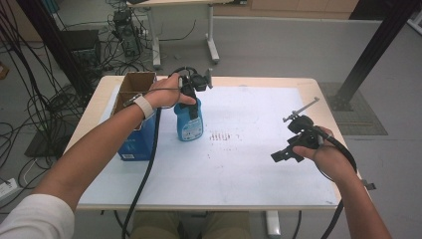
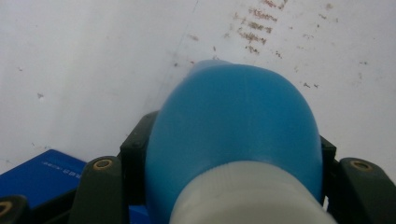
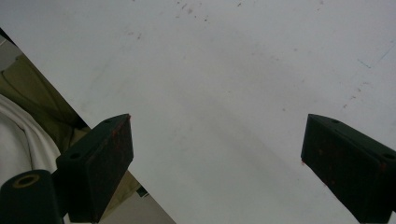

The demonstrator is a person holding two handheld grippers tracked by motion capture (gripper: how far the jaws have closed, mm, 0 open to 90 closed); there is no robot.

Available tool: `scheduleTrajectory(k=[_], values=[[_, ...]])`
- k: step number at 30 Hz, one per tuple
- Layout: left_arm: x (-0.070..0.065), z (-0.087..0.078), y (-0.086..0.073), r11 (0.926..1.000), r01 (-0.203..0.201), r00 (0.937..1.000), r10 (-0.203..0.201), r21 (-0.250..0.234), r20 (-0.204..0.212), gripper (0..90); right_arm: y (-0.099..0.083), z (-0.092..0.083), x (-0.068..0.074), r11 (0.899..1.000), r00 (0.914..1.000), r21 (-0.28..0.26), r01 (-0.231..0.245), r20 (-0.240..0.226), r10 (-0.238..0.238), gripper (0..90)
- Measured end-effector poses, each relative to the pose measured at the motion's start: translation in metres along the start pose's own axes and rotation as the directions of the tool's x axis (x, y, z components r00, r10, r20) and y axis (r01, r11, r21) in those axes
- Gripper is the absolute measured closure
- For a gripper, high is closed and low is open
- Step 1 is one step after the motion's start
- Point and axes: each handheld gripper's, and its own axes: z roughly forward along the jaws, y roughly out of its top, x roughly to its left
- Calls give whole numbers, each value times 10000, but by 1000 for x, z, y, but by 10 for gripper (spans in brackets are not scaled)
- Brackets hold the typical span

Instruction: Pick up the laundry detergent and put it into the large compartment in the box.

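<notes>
The left tongs (image 1: 191, 97) are clamped on the upper part of a blue plastic bottle (image 1: 189, 122), which stands upright on the desk (image 1: 249, 164) just right of an open cardboard box (image 1: 133, 89) with a glossy blue printed front. In the left gripper view the bottle (image 2: 233, 126) is a smooth, rounded shoulder of matte blue plastic that swells out from a ribbed white screw cap (image 2: 247, 196), with the black jaws pressed against its two sides; a corner of the blue box (image 2: 42, 170) shows at the lower left. A pale printed label covers the lower front of the bottle in the high view. The desk has a light wooden edge and is covered by a flat white sheet (image 1: 259, 144), dull in finish and speckled with small reddish-brown marks near its middle. The right tongs (image 1: 288, 152) hang over the right part of the sheet, well apart from the bottle, and are spread wide with nothing between them; the right gripper view shows their blocky black pads (image 3: 109, 154), faintly dusted with red, over the bare white sheet (image 3: 219, 93).
</notes>
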Motion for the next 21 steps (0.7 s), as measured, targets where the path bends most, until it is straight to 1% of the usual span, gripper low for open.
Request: scheduleTrajectory(k=[4,14,16,21], values=[[0,0,-1,10000,52,10000,-52,-46,30,384,0,1,0,10000,10000,9,7,-22,-7,89],[0,0,1,10000,51,10000,-51,64,24,384,0,1,-1,10000,10000,-6,11,-16,-11,89],[0,0,1,9999,128,9999,-128,46,24,384,0,0,-1,10000,10000,-16,20,-21,-20,89],[1,0,1,9999,132,9999,-132,34,40,384,0,1,-1,10000,10000,14,53,-27,-53,89]])
